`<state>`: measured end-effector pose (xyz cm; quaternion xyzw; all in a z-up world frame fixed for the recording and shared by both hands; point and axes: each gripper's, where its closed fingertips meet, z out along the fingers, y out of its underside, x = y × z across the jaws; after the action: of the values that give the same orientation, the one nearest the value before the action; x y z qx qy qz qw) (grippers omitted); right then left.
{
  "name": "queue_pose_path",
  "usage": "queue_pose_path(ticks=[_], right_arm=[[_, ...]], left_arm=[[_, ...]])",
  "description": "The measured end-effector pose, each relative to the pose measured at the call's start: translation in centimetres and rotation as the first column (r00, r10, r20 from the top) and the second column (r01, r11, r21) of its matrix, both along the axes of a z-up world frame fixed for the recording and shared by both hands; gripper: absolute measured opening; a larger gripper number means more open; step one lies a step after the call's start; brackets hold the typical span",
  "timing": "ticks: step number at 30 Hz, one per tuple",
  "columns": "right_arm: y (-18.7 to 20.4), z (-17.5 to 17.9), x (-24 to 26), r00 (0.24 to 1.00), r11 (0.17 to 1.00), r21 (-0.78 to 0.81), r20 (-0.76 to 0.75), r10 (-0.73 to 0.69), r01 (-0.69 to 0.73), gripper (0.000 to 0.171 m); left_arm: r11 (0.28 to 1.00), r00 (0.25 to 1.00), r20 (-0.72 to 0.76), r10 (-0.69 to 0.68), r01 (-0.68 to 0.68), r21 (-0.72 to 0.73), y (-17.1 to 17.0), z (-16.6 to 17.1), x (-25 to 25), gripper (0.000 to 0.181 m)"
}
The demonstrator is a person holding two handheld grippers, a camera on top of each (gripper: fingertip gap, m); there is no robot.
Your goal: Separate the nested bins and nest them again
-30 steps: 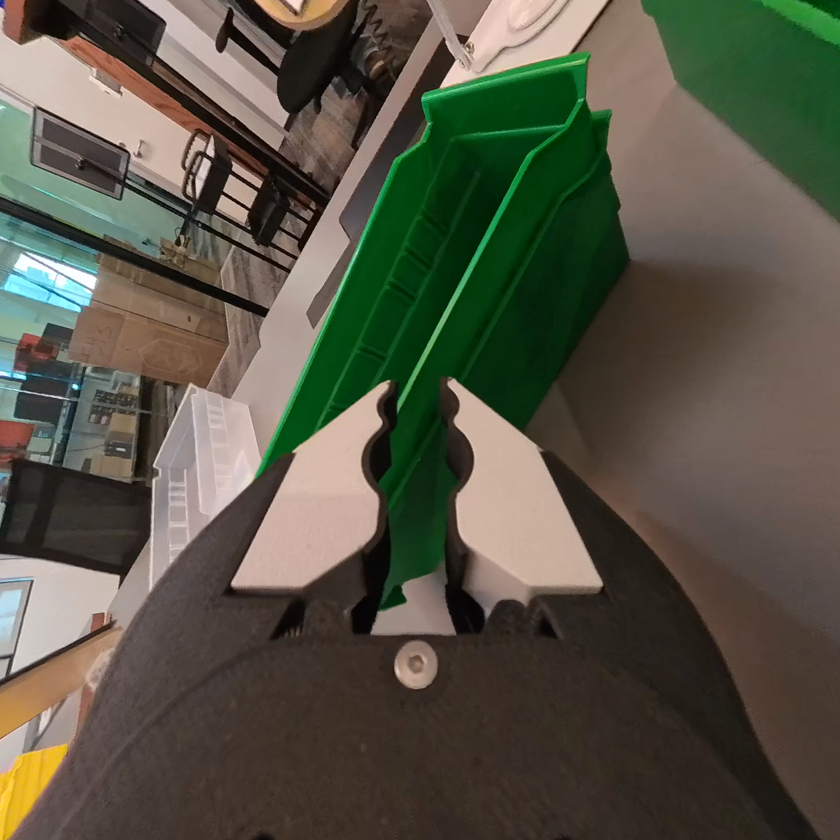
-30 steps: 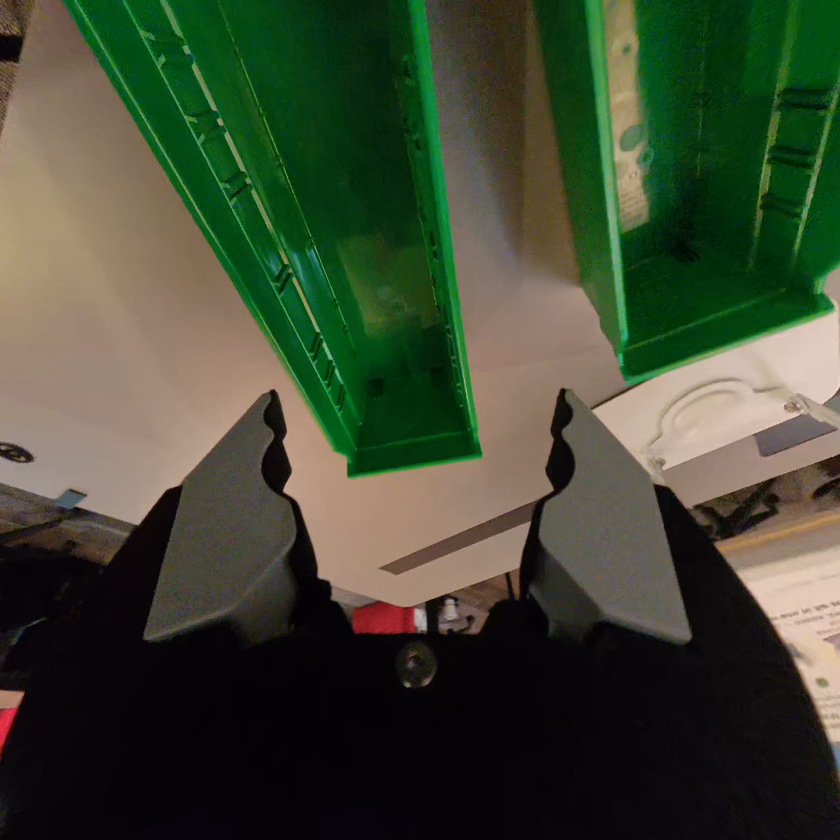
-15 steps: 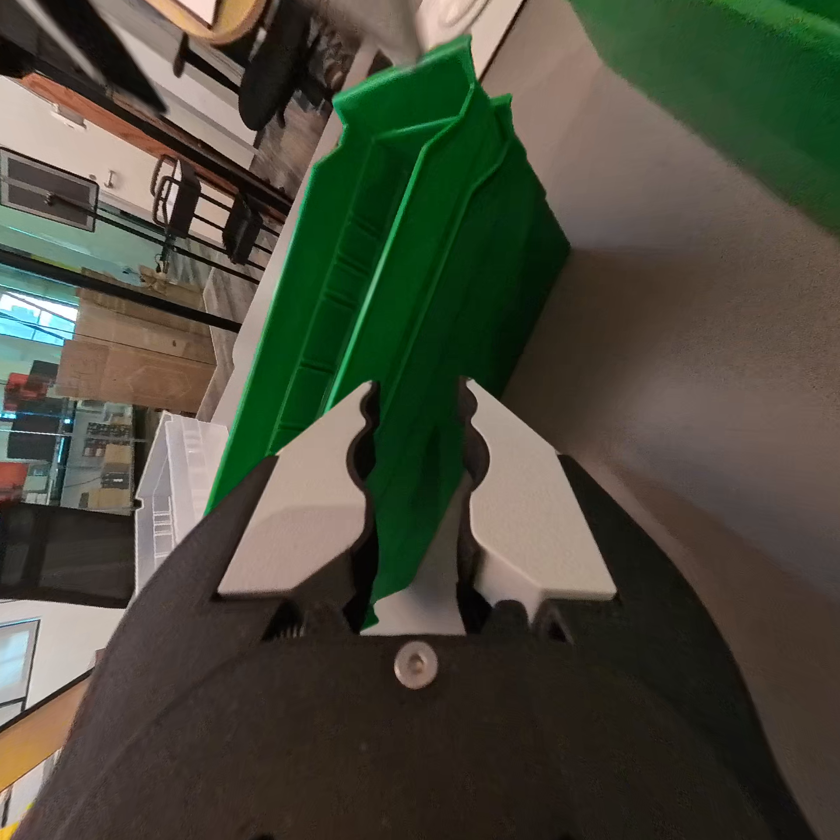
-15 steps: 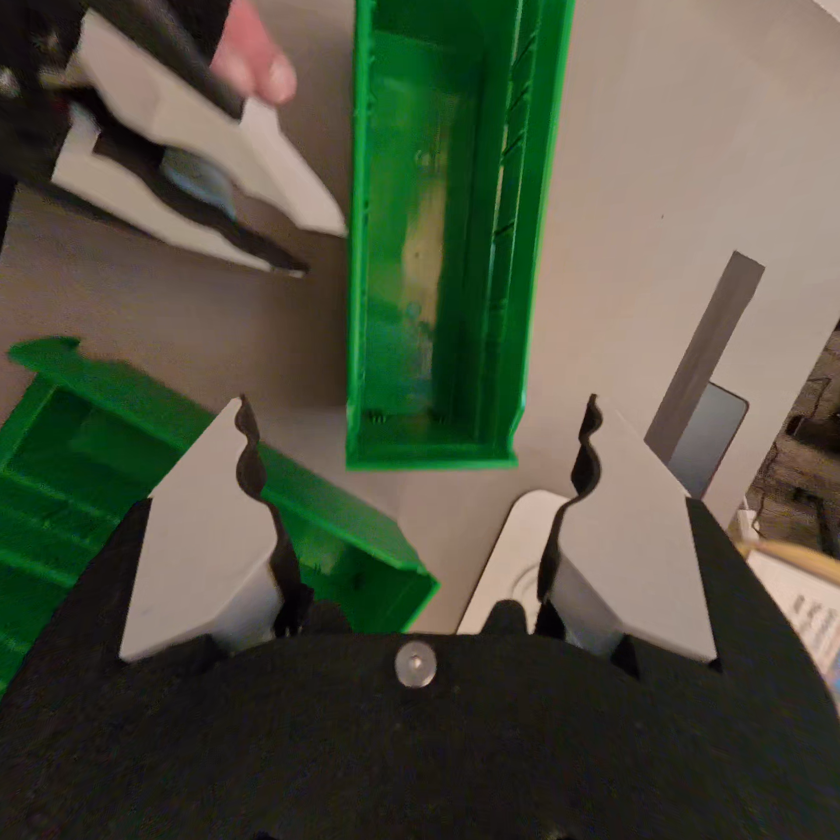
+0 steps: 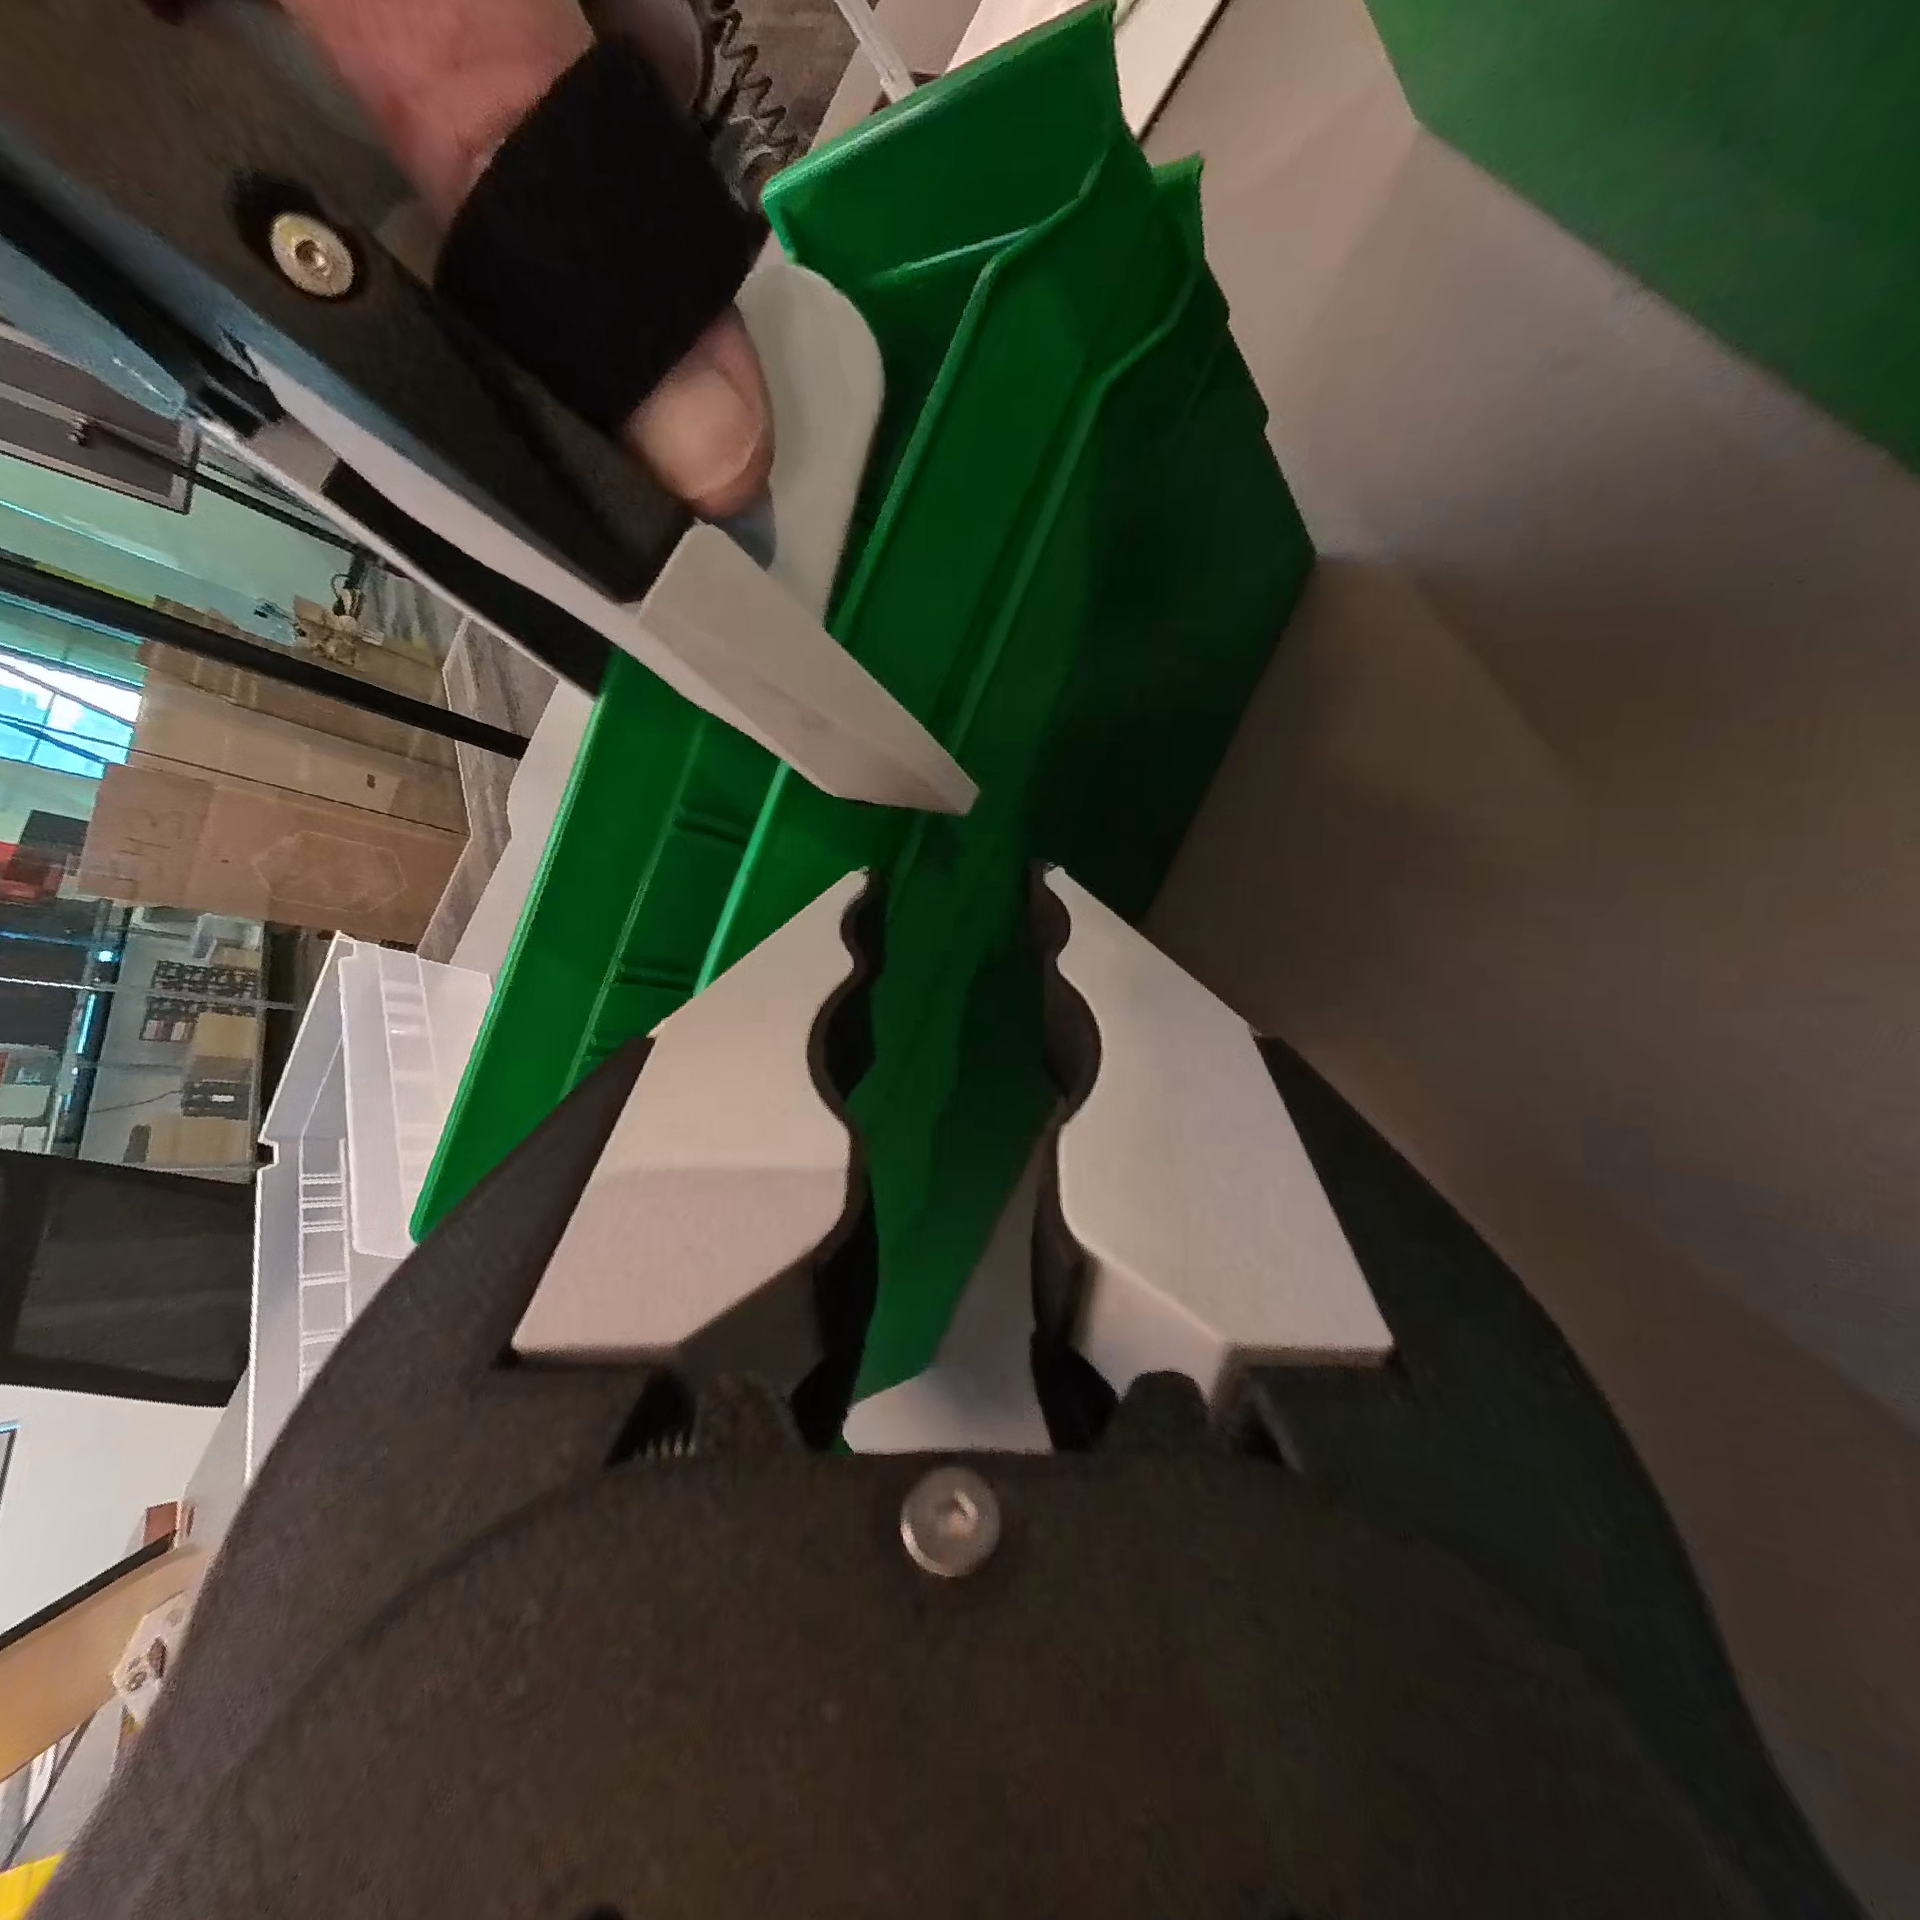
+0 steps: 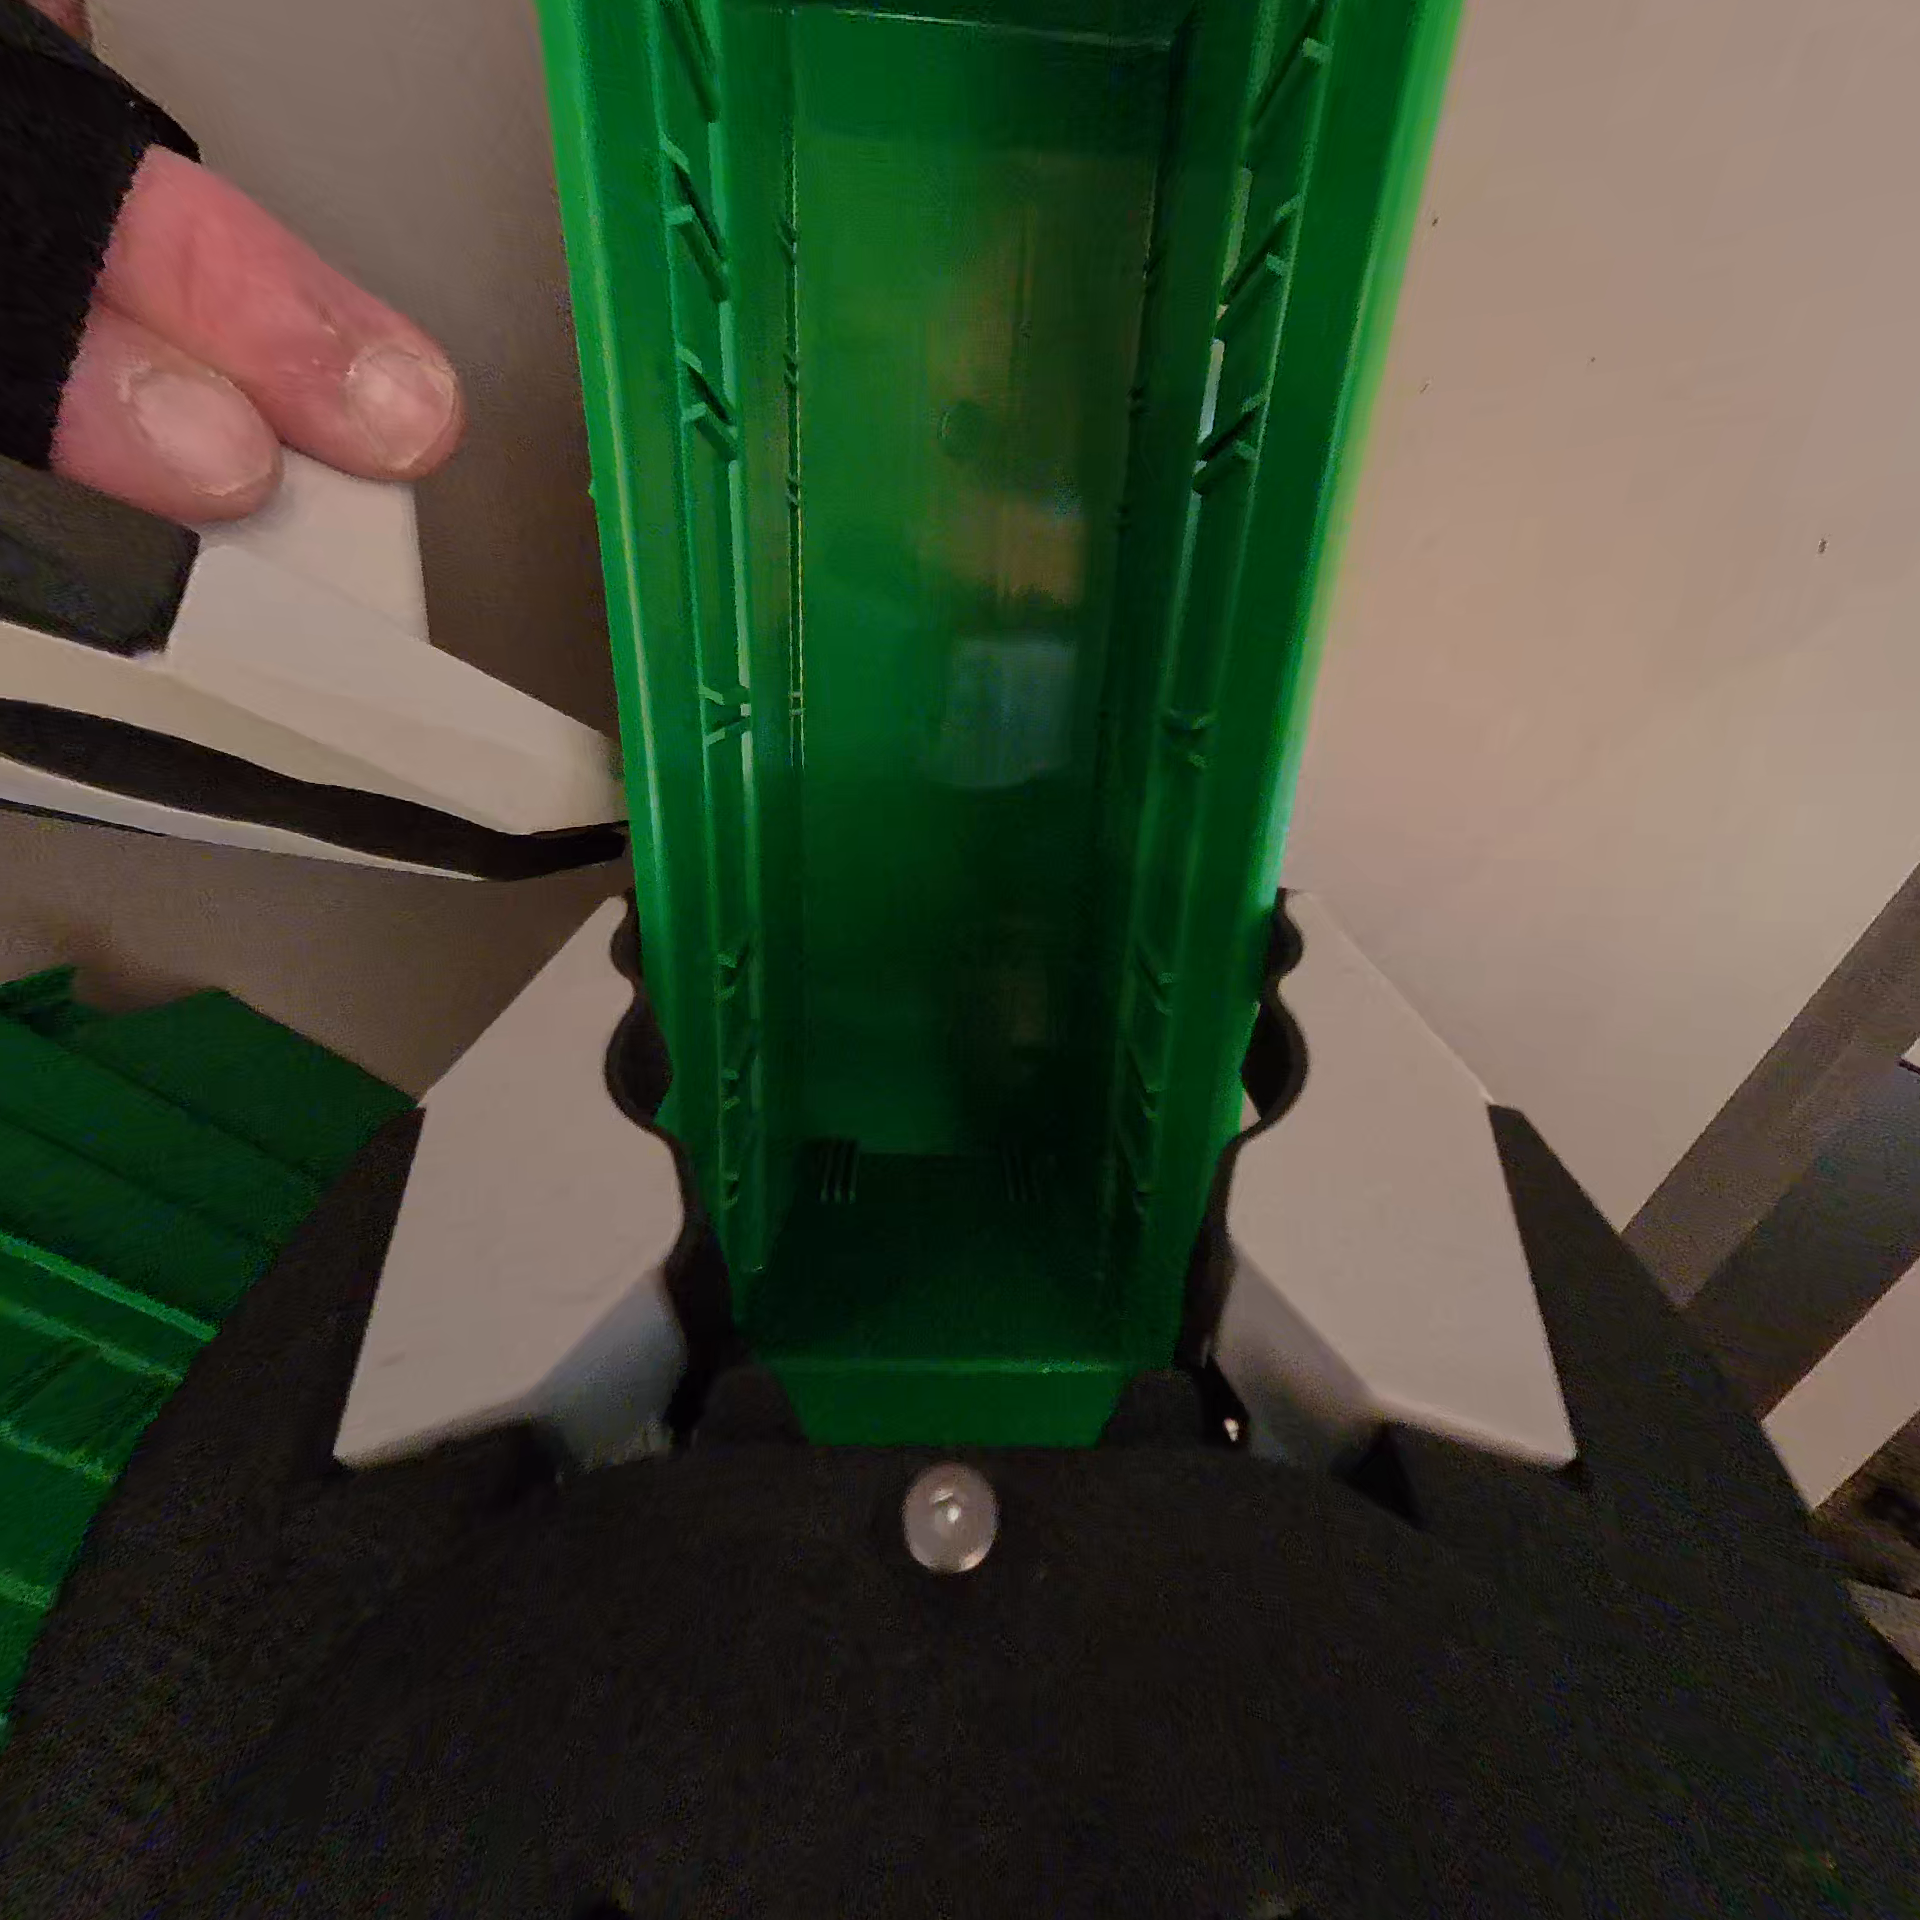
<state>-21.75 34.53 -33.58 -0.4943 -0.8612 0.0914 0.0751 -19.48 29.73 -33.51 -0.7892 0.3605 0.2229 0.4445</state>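
A long green bin lies on the pale table, and a double rim at its far end suggests one bin nested in another. My left gripper is shut on its near side wall. In the right wrist view the same bin runs away from me, and my right gripper is closed on its near end with a finger against each outer wall. The left gripper, held by a hand, pinches the bin's left wall. The right gripper's finger shows over the bin in the left wrist view.
A second green bin lies at the lower left of the right wrist view and also shows in the left wrist view. A clear white plastic bin sits past the table edge. A dark slot runs across the table at right.
My right gripper swung round, came down over the bin's end and closed from wide open onto its walls. My left gripper kept its hold on the side wall.
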Motion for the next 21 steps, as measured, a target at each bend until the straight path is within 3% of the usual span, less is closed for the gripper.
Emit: queue_pose_path(ticks=[10,17,21], right_arm=[[0.2,0.2,0.0,0.999,1.000,-0.020,0.028,0.016,-0.016,0.102],[0.3,1.4,-0.6,0.998,0.979,0.196,-0.016,0.054,-0.049,0.102],[-0.2,2.7,-1.2,0.998,0.979,0.199,-0.034,0.059,-0.051,0.099]], left_arm=[[0.999,1.000,-0.001,0.030,-0.030,0.018,0.6,0.4,-0.6,0.013],[0.998,0.998,-0.013,0.059,-0.059,0.012,0.8,-0.1,-1.0,0.003],[0.997,0.997,-0.020,0.073,-0.074,-0.010,1.2,-0.2,-1.2,0.003]])
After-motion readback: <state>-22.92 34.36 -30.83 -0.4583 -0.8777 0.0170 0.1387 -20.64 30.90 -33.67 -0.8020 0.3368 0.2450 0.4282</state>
